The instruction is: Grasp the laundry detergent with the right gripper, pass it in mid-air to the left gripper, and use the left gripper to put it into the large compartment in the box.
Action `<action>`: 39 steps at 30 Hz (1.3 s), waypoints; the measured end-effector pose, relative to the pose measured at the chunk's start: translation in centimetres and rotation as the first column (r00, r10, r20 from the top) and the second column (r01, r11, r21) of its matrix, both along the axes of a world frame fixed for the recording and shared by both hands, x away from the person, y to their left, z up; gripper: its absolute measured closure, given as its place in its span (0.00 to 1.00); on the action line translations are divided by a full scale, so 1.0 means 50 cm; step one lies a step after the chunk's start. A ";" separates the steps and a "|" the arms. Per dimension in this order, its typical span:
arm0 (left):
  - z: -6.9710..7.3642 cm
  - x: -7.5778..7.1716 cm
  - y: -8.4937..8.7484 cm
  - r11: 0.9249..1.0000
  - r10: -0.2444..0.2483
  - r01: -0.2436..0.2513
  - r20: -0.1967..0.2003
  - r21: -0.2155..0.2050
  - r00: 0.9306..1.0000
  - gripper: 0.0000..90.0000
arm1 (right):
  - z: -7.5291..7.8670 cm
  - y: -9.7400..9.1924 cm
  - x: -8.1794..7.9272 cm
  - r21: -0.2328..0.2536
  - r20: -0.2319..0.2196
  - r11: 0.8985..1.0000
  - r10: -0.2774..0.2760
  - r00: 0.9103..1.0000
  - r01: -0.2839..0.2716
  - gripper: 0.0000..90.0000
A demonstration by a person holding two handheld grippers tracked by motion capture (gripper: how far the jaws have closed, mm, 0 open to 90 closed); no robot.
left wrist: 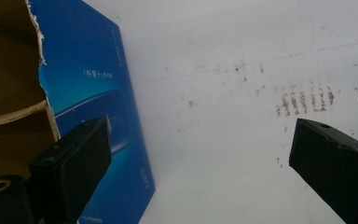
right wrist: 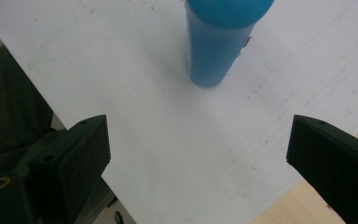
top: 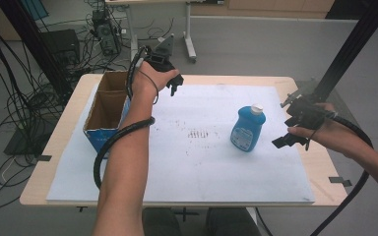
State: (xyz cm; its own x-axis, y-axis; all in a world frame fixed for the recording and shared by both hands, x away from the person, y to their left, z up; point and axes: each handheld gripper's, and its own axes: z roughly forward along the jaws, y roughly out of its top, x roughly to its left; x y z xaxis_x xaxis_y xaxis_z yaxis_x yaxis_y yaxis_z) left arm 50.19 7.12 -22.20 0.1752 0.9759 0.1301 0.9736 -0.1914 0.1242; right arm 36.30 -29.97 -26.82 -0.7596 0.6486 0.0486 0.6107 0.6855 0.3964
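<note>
Blue bottle (top: 247,129) upright on the white sheet (top: 187,162) over the bench (top: 54,147), long axis vertical, white cap (top: 257,108) pointing up, right of centre. Right claw (top: 286,139) just beside it on the right, jaws wide apart, nothing between them. Left claw (top: 175,84) up by the open cardboard box (top: 107,112), jaws spread too, gripping nothing

Blue bottle (right wrist: 219,42) stands upright beyond the gaping right gripper (right wrist: 198,154).
</note>
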 end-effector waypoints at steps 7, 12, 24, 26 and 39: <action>0.002 -0.004 0.003 1.000 -0.001 0.001 0.001 0.002 1.000 0.07 | -0.028 -0.006 0.012 0.054 0.026 0.998 -0.023 0.999 0.021 0.05; 0.002 -0.006 0.006 1.000 0.000 -0.001 0.001 0.004 1.000 0.07 | -0.046 -0.006 0.019 0.080 0.047 0.996 -0.032 0.998 0.028 0.05; -0.004 -0.006 0.001 1.000 -0.010 0.010 -0.002 0.008 1.000 0.07 | -0.094 0.014 0.030 0.127 0.112 0.991 -0.053 0.992 0.038 0.05; -0.005 -0.005 0.000 1.000 -0.013 0.013 -0.003 0.008 1.000 0.07 | -0.104 0.018 0.032 0.138 0.129 0.990 -0.058 0.990 0.040 0.05; -0.013 -0.002 0.006 1.000 -0.011 0.011 -0.009 0.017 1.000 0.07 | -0.161 0.036 0.046 0.201 0.180 0.978 -0.092 0.979 0.055 0.04</action>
